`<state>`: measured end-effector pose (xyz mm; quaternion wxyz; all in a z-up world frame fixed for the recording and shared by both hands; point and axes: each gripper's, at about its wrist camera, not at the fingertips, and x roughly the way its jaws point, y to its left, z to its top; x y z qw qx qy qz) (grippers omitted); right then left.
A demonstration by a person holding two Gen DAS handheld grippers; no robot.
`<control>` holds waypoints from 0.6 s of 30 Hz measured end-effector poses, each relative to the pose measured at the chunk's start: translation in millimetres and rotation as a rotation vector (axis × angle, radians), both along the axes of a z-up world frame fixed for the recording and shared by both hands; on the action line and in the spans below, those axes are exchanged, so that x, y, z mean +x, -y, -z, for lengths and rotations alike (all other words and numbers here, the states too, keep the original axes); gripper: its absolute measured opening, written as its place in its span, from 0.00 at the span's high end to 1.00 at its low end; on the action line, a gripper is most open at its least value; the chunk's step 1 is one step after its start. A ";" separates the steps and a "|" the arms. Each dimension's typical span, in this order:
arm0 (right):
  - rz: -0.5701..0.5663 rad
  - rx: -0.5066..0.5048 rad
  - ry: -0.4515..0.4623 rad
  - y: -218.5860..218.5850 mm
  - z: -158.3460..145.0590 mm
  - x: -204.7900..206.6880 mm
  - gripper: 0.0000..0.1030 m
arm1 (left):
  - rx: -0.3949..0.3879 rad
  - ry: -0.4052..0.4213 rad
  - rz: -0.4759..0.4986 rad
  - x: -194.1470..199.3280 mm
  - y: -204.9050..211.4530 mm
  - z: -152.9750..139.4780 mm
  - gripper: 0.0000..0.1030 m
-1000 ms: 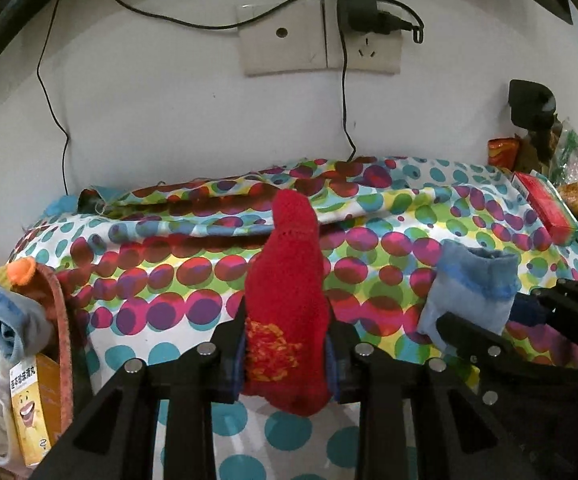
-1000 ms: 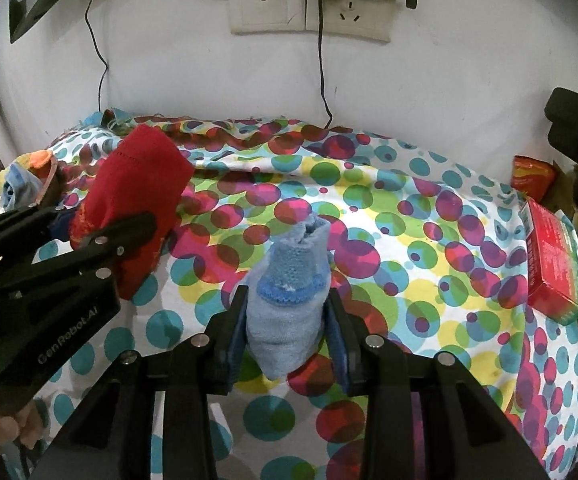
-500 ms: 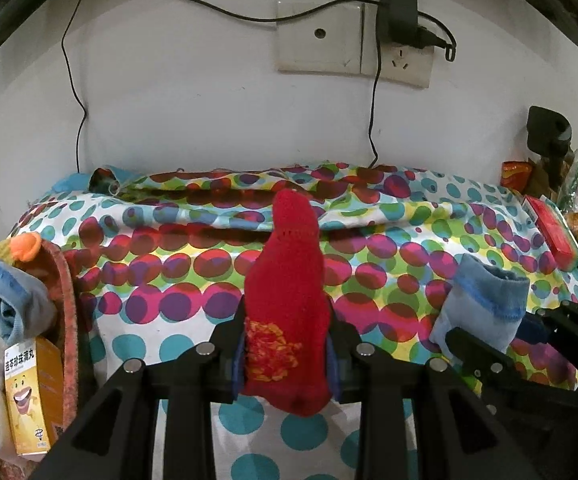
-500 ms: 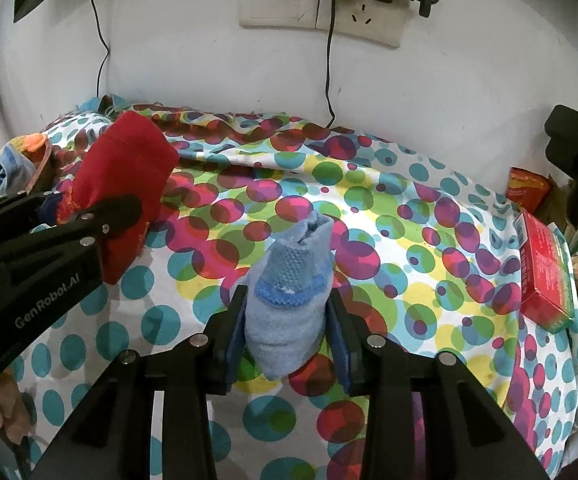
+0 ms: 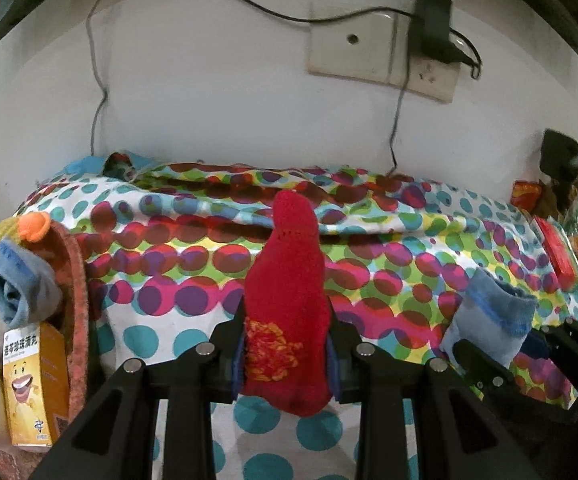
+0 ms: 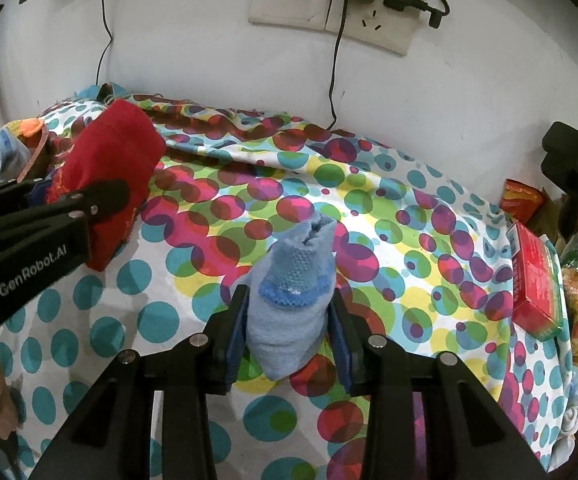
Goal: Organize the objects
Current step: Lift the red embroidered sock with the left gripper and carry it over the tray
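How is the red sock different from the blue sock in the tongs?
The red sock is solid red with an orange-yellow embroidered patch; the blue sock is pale blue with a darker blue band. The red one looks longer. The left tongs hold the red, the right tongs the blue. Both are clamped, pointing up.

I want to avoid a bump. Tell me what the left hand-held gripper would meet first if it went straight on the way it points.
The left hand-held gripper, shut on the red sock, points down at the spotted cloth. Going straight on, the sock would likely press into that cloth first, well before the wall; depth is hard to judge.
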<state>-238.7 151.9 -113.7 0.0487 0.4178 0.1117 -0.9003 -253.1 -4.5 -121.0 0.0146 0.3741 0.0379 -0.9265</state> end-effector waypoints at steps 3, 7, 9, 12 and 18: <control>-0.001 0.017 -0.004 2.2 -0.3 0.2 0.66 | -0.037 -0.004 0.004 4.5 0.0 -1.5 0.70; -0.004 0.030 -0.007 4.1 -0.1 -0.2 0.66 | -0.123 -0.028 0.078 21.9 -8.7 -12.7 0.70; -0.004 0.029 -0.006 4.2 0.2 0.1 0.66 | -0.131 -0.035 0.098 31.2 -8.6 -22.1 0.70; -0.004 0.025 -0.005 4.2 0.9 0.0 0.66 | -0.131 -0.044 0.112 46.6 -5.5 -37.1 0.70; -0.004 0.024 -0.005 3.2 1.7 0.7 0.66 | -0.135 -0.031 0.105 73.5 7.3 -55.0 0.70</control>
